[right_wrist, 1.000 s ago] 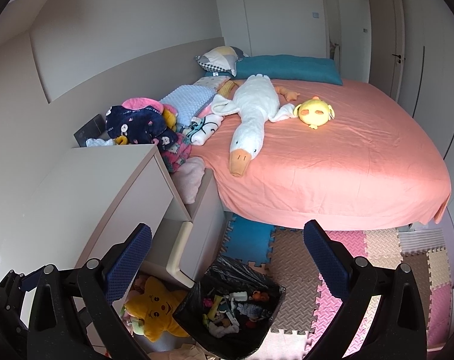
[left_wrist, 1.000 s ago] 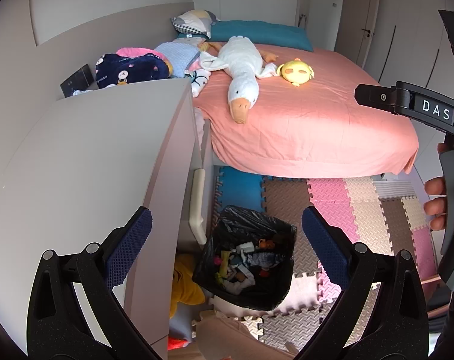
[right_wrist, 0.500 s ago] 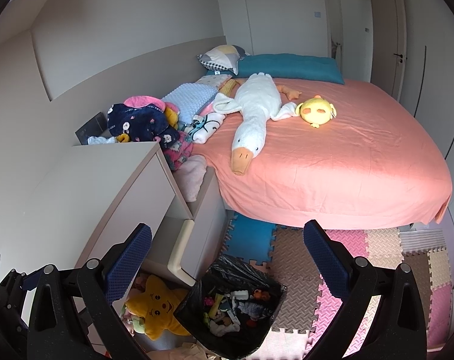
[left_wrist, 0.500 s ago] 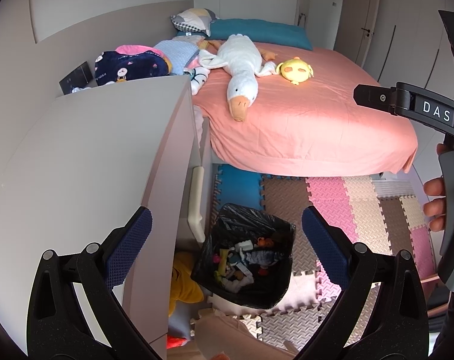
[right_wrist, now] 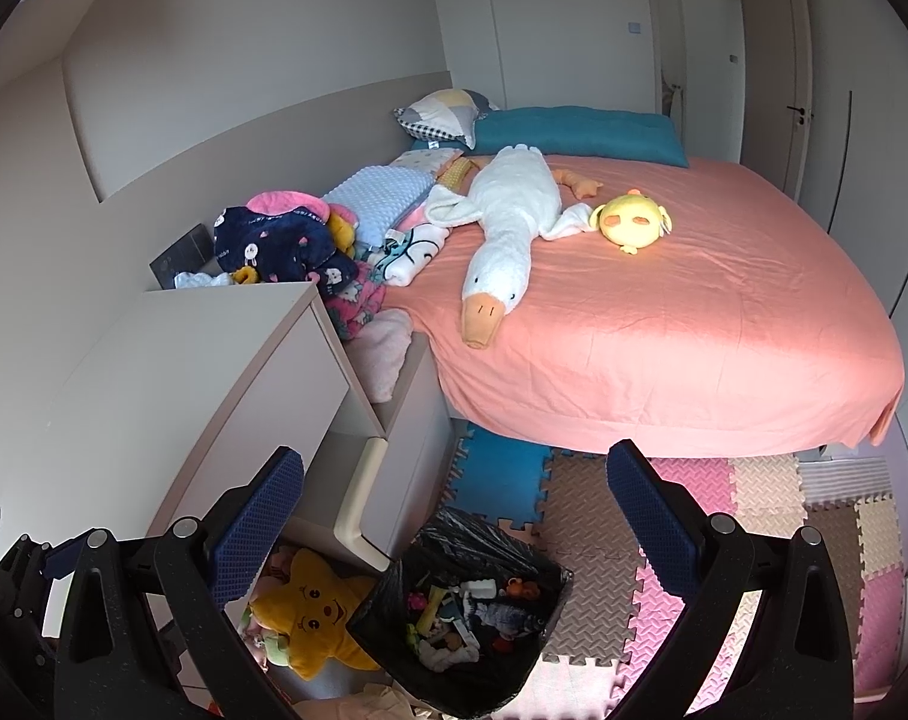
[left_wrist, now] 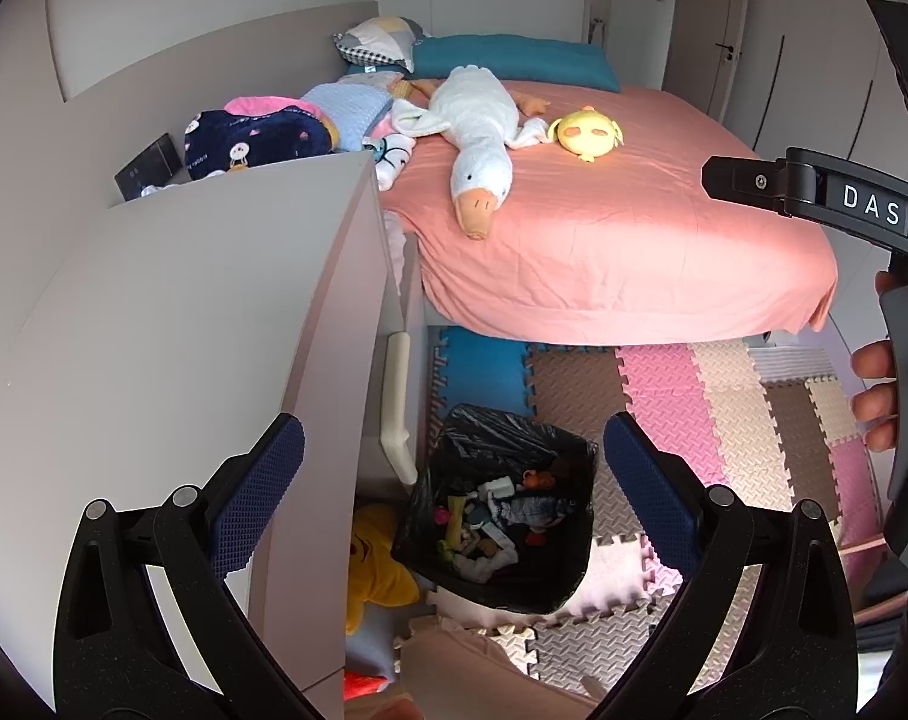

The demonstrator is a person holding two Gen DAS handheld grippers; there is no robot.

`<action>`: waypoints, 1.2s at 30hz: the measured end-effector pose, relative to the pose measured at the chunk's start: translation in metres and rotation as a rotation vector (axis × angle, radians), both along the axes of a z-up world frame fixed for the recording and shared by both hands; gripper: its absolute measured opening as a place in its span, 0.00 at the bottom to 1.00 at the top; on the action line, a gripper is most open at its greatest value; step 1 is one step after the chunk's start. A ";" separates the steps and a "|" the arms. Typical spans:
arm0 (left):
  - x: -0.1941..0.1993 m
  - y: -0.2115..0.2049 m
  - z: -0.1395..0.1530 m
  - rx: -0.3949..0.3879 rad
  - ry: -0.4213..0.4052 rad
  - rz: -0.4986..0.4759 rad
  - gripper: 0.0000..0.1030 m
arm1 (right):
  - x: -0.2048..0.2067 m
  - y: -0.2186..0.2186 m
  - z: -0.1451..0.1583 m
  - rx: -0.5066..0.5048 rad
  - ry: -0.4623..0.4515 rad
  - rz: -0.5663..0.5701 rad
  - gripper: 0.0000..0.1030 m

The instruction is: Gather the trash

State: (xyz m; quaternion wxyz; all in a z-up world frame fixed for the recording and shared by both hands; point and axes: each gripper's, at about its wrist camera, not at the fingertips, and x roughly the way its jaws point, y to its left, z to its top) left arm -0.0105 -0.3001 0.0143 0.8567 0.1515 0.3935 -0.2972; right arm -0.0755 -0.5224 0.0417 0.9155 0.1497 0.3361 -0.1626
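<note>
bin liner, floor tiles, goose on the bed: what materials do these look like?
Black bin liner: thin plastic film, likely; glossy and crinkled, with bright highlights. Multicoloured interlocking floor tiles: foam, probably EVA; matte embossed texture, jigsaw-tooth edges. Long white goose toy with orange beak: plush fabric over soft stuffing; fuzzy matte surface, limp wings lying flat on the pink sheet. Both grippers open, empty.

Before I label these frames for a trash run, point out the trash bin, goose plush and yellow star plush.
trash bin [right_wrist: 553, 591]: right wrist view, bag-lined rim.
goose plush [right_wrist: 514, 204]: right wrist view, white body.
yellow star plush [right_wrist: 316, 612]: right wrist view, face.
</note>
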 end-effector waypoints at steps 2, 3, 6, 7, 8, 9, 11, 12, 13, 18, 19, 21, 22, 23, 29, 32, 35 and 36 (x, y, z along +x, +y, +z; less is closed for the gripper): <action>0.000 0.001 0.000 -0.003 0.002 0.001 0.94 | -0.001 -0.001 -0.001 -0.001 -0.002 -0.002 0.98; 0.000 0.001 0.000 -0.004 0.000 0.007 0.94 | -0.002 -0.001 -0.001 0.000 -0.002 -0.002 0.98; 0.000 0.002 0.001 -0.010 0.000 0.014 0.94 | -0.002 -0.001 -0.001 -0.001 -0.002 -0.003 0.98; 0.000 0.002 0.001 -0.010 0.001 0.016 0.94 | -0.002 -0.001 0.000 -0.001 -0.001 -0.003 0.98; 0.001 0.002 0.001 -0.010 0.000 0.015 0.94 | -0.002 -0.001 -0.001 -0.001 -0.001 -0.003 0.98; 0.001 0.003 0.001 -0.010 0.000 0.015 0.94 | -0.003 -0.002 -0.001 0.000 0.000 -0.004 0.98; 0.001 0.003 0.001 -0.010 0.002 0.013 0.94 | -0.003 -0.003 -0.001 0.000 0.001 -0.005 0.98; 0.000 0.003 0.001 -0.009 0.002 0.013 0.94 | -0.003 -0.003 -0.001 0.000 0.000 -0.004 0.98; 0.001 0.003 0.001 -0.008 0.002 0.013 0.94 | -0.003 -0.003 -0.001 0.000 0.000 -0.004 0.98; 0.004 0.004 0.001 -0.010 0.008 0.020 0.94 | -0.003 -0.003 -0.001 -0.001 0.000 -0.004 0.98; 0.004 0.005 0.000 -0.012 0.009 0.020 0.94 | -0.003 -0.003 -0.001 0.000 0.000 -0.004 0.98; 0.004 0.005 0.000 -0.011 0.005 0.022 0.94 | -0.003 -0.003 -0.001 0.000 0.000 -0.005 0.98; 0.004 0.005 0.000 -0.010 0.002 0.023 0.94 | -0.003 -0.003 -0.001 0.000 0.001 -0.005 0.98; 0.003 0.005 0.000 -0.010 0.000 0.023 0.94 | -0.003 -0.003 -0.001 0.000 0.000 -0.004 0.98; 0.001 0.005 0.001 -0.030 0.005 0.002 0.94 | -0.003 -0.003 -0.001 -0.001 0.000 -0.005 0.98; -0.001 0.005 0.000 -0.029 -0.005 0.008 0.94 | -0.003 -0.003 -0.001 0.000 0.000 -0.004 0.98; -0.001 0.002 -0.001 -0.015 -0.003 0.014 0.94 | -0.003 -0.003 -0.001 0.000 0.000 -0.004 0.98; 0.000 0.002 -0.001 -0.006 -0.003 0.026 0.94 | -0.002 -0.003 -0.001 -0.001 0.001 -0.005 0.98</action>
